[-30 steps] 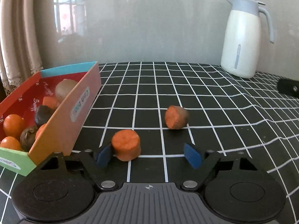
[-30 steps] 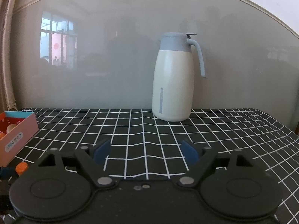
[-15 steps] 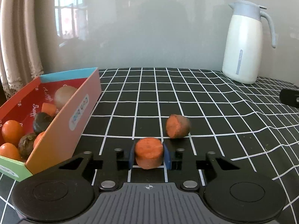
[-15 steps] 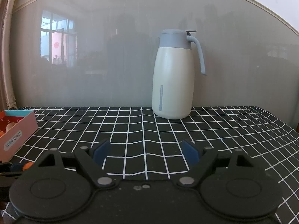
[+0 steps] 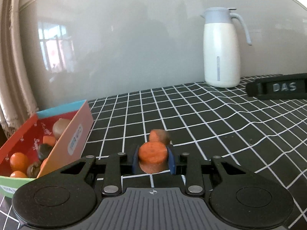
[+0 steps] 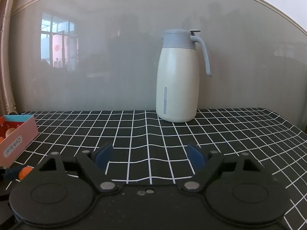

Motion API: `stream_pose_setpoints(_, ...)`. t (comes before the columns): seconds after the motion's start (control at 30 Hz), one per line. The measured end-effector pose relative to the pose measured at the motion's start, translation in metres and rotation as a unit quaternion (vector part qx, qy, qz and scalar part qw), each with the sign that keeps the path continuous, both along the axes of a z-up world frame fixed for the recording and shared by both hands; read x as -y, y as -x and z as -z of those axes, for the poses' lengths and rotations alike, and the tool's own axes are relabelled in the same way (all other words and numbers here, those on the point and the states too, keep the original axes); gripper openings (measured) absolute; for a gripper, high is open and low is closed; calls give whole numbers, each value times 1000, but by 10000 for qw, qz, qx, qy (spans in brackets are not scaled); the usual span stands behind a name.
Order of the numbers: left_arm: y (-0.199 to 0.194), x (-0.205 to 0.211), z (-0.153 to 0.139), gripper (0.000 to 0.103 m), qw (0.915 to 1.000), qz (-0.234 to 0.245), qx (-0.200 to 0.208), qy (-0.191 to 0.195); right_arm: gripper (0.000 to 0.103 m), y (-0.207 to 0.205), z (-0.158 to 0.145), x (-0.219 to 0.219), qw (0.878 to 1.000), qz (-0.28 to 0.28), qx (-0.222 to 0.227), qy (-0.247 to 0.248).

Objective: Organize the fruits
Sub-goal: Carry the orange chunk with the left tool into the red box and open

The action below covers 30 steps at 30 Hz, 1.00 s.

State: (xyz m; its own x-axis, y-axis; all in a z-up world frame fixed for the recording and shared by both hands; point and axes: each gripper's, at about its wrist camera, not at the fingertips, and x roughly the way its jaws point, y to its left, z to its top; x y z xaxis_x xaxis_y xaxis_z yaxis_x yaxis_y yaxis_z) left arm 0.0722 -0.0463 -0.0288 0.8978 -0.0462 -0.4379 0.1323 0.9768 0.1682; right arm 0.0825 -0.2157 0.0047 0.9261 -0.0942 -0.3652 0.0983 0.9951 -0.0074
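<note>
The open red cardboard box (image 5: 75, 132) of fruit sits on the checked worktop (image 5: 211, 126); right of the box lies an orange carrot chunk (image 5: 152, 156), another chunk (image 5: 159, 136) just behind, a white thermos jug (image 5: 221, 51) far behind-right.

1. A black surface (image 6: 145, 134) with a white grid runs ahead to a grey glossy wall (image 6: 115, 67).
2. The wall reflects a bright window (image 6: 57, 42), ahead to the left.
3. A beige curtain (image 5: 11, 76) hangs at far left.
4. A white jug (image 6: 176, 88) stands by the wall.
</note>
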Motion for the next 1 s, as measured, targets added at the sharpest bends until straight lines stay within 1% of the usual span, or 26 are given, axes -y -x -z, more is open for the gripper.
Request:
stream_pose_setpoints(0.13, 6, -2, -11, 31, 9997, 5, 244, 52, 84, -1, 2, 1, 10000, 38, -38, -17)
stream_pose_setpoints(0.33, 17, -15, -28, 31, 9984, -78, 553, 95, 84, -2, 3, -3, 10000, 26, -54, 8)
stream_pose_setpoints(0.47, 22, -33, -34, 31, 9971, -266, 706, 59, 84, -3, 5, -12, 10000, -14, -66, 41)
stream_pose_setpoints(0.53, 25, -38, -36, 31, 9961, -370, 800, -59, 84, -3, 5, -17, 10000, -35, -68, 47)
stream_pose_setpoints(0.83, 33, -80, -50, 31, 9916, -744, 1056, -20, 84, -6, 8, -44, 9996, -206, -93, 151)
stream_pose_setpoints(1.0, 30, -106, -52, 31, 9885, -1044, 1091, 26, 84, -8, 9, -57, 9994, -285, -105, 190)
